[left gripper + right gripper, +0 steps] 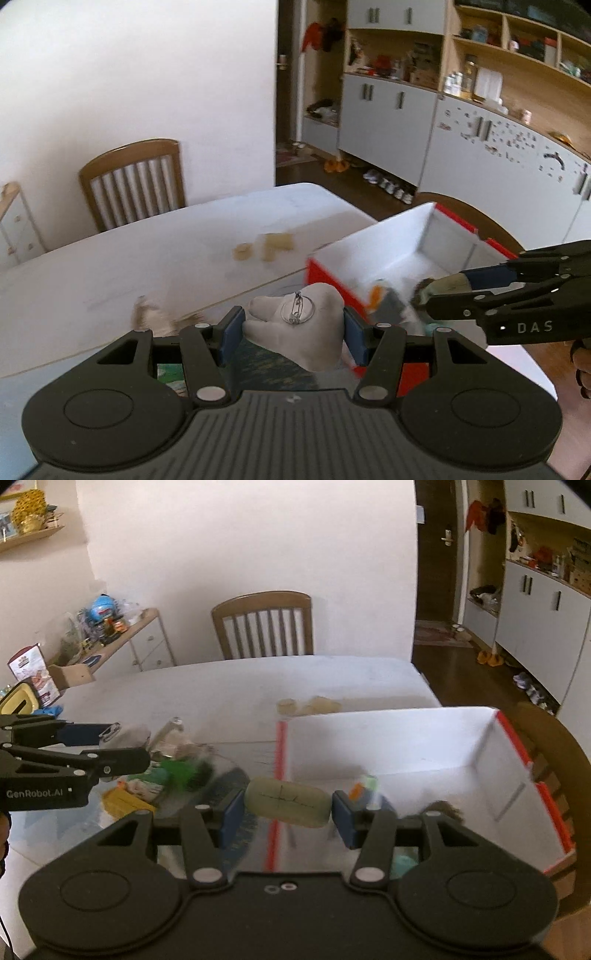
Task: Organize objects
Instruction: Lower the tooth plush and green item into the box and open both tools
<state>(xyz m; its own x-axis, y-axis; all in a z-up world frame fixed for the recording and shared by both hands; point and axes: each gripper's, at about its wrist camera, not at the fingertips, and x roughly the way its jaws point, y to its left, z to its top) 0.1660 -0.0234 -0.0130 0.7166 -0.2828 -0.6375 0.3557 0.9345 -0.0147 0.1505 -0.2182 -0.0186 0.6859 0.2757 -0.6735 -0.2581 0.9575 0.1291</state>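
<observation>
Plush (295, 325), pale grey and soft, with a metal ring and a safety pin on its front, sits between the blue pads of the left gripper (293, 332), which is closed on it from both sides. It hangs above the near edge of the table (110, 266), just beside the red wall of the box (388, 236).

In the right wrist view, the right gripper (288, 814) clamps a greenish oval pad (288, 805) with thin dark lines drawn on it. This pad hangs over the left rim of the same box (406, 738), which is white inside and red outside.

Some small blurred items lie at the bottom of the box. A pile of mixed toys (173, 775) lies on the table, left of the box. Two tan pieces (306, 706) lie further back on the table, and a wooden chair (264, 624) stands behind it.
</observation>
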